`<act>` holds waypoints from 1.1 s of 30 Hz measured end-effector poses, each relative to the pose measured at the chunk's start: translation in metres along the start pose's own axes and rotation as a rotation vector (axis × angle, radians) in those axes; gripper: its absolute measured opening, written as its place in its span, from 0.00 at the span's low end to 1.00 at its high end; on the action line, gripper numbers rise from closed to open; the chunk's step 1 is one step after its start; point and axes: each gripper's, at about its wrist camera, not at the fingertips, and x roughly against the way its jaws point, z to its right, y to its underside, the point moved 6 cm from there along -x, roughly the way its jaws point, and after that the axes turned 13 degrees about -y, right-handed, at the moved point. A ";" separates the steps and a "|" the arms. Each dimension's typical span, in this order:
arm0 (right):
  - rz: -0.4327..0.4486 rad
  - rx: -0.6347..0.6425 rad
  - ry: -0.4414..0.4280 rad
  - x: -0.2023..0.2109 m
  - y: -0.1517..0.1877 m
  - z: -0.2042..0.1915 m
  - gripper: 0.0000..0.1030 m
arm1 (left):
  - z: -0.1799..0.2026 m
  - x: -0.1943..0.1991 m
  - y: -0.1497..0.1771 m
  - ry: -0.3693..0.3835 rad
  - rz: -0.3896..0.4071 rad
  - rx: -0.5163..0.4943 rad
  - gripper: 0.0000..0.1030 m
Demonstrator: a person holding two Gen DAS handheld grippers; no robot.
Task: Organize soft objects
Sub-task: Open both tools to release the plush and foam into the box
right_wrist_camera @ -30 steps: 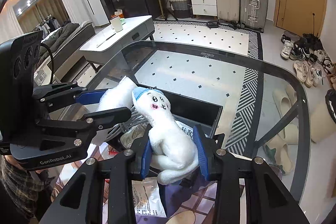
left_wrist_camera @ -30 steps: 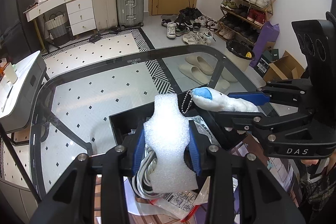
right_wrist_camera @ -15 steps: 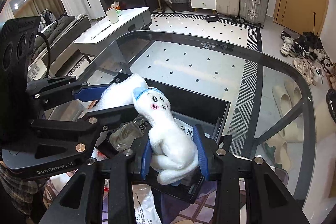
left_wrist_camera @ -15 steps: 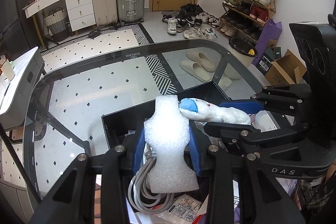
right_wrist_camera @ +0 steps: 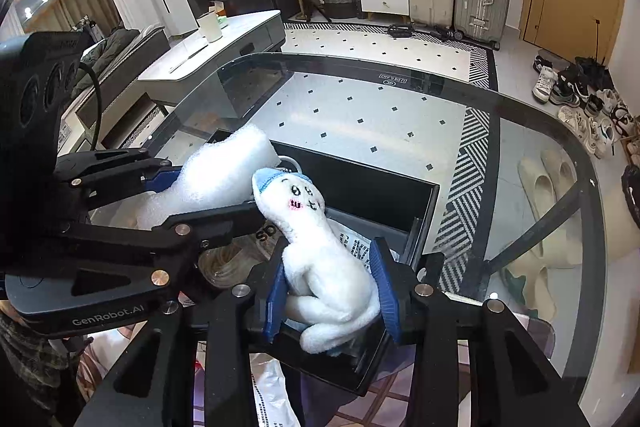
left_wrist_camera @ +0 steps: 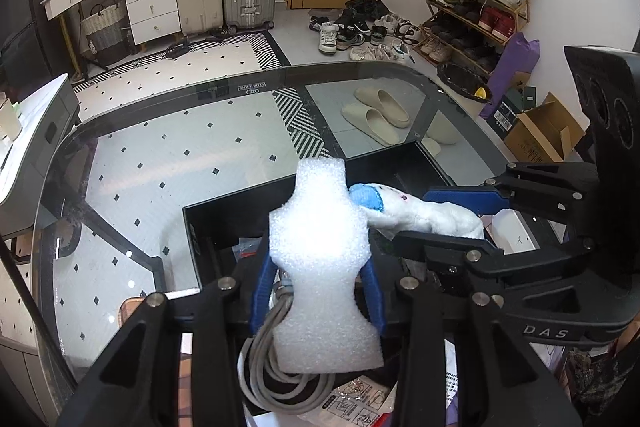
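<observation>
Left gripper (left_wrist_camera: pixel 318 291), lower centre of frame, clamps the white foam piece (left_wrist_camera: pixel 320 267) upright over the black bin (left_wrist_camera: pixel 224 211). Right gripper (right_wrist_camera: pixel 332 291), lower centre, grasps the white plush toy (right_wrist_camera: pixel 320 259) by its body, head poking up-left. Both jaws have just eased slightly wider, items between the pads. Both hang above the bin, likely for dropping in. Grey cable (left_wrist_camera: pixel 276 363) already inside.

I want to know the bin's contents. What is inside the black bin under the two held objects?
Inside the black bin show a coiled grey cable and printed plastic bags. The foam piece and plush toy cover the rest.
</observation>
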 end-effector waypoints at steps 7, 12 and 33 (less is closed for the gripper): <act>0.034 -0.009 -0.002 0.013 -0.001 0.002 0.50 | -0.012 0.009 -0.002 -0.013 0.015 0.031 0.61; 0.050 -0.003 0.008 0.023 0.001 -0.002 0.53 | -0.016 0.021 -0.005 -0.011 0.046 0.036 0.77; 0.085 -0.009 0.036 0.056 0.021 -0.011 0.88 | -0.019 0.050 0.011 -0.039 0.074 0.023 1.00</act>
